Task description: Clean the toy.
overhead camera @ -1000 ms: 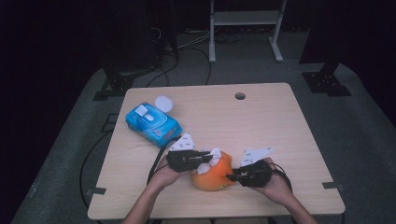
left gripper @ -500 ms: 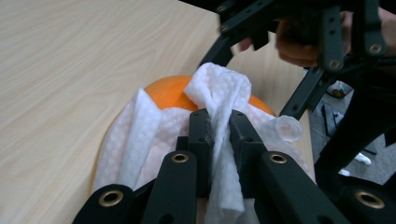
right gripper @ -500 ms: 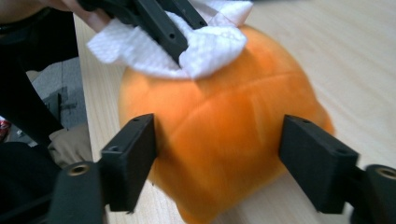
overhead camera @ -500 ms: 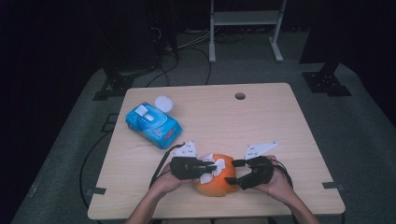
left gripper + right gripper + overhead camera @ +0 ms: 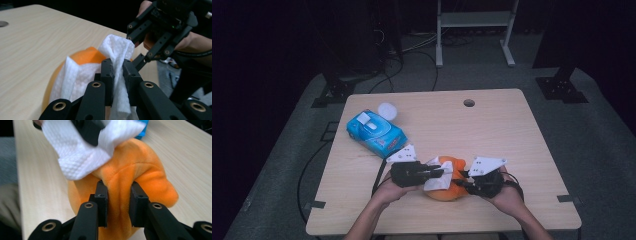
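An orange plush toy point(image 5: 451, 186) lies near the table's front edge, between my two grippers. My left gripper point(image 5: 439, 172) is shut on a white wipe point(image 5: 435, 180) and presses it onto the toy's top. In the left gripper view the wipe point(image 5: 119, 58) is pinched between the jaws and drapes over the orange toy point(image 5: 87, 56). My right gripper point(image 5: 463, 183) is shut on a fold of the toy point(image 5: 125, 182), holding it from the right side. The wipe point(image 5: 82, 152) hangs over the toy in the right gripper view.
A blue pack of wipes point(image 5: 376, 131) lies at the left of the wooden table point(image 5: 492, 130), with a small white round lid point(image 5: 387, 110) behind it. A cable hole point(image 5: 469, 103) sits near the far edge. Cables and a stand are on the floor beyond.
Both grippers and the toy have shifted slightly toward the table's front edge. The left gripper has slid the wipe rightward over the toy's top.
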A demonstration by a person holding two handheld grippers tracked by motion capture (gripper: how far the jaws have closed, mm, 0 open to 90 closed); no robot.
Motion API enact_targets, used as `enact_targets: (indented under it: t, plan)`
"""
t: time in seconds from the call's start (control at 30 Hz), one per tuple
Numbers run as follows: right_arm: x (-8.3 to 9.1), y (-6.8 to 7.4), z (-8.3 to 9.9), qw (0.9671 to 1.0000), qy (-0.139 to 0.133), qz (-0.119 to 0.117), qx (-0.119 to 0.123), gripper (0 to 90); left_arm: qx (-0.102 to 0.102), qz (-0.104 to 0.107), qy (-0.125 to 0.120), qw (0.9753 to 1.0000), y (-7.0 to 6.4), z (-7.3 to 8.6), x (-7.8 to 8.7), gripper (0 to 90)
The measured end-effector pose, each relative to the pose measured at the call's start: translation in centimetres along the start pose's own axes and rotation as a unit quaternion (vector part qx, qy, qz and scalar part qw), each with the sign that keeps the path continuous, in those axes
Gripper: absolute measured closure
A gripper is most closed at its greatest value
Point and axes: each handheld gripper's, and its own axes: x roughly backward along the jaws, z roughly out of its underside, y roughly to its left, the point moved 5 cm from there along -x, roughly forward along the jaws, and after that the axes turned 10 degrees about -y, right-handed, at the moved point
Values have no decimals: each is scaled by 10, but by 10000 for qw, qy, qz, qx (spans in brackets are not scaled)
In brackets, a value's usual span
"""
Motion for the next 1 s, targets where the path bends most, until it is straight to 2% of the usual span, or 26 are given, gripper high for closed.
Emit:
enact_targets:
  t: [0.07, 0.13, 0.2, 0.27, 0.57, 0.63, 0.73, 0.83, 0.87, 0.93, 1.0]
  plan:
    - [-2, -2, 7, 10000, 73, -32, 11, 711, -188, -153, 222, 9995, 3, 10, -5, 809]
    - [-2, -6, 13, 9998, 147, -79, -46, 709, -11, -79, 192, 9998, 6, 19, -8, 811]
    - [-1, -8, 18, 9997, 202, -112, -11, 705, -19, -75, 214, 9997, 8, 21, -7, 813]
    - [0, -10, 21, 9996, 232, -128, -52, 700, -60, -146, 230, 9996, 11, 21, -4, 814]
    - [9, -22, 35, 9988, 288, -231, -331, 675, 277, -391, 256, 9985, 29, 34, 15, 803]
    - [9, -23, 36, 9984, 288, -258, -421, 666, 259, -365, 239, 9987, 29, 34, 14, 803]
    - [8, -23, 37, 9984, 309, -238, -397, 668, 297, -279, 98, 9991, 25, 28, 11, 803]
    - [7, -20, 36, 9985, 311, -213, -386, 668, 331, -15, -104, 9994, 16, 20, 6, 803]
    - [7, -19, 35, 9986, 307, -231, -372, 668, 275, 36, -87, 9996, 12, 18, 3, 803]
    - [6, -17, 34, 9987, 334, -218, -315, 668, 74, -2, 75, 9999, 8, 17, -1, 803]
    - [7, -18, 35, 9985, 354, -232, -340, 668, 104, -81, 95, 9999, 11, 19, -1, 803]
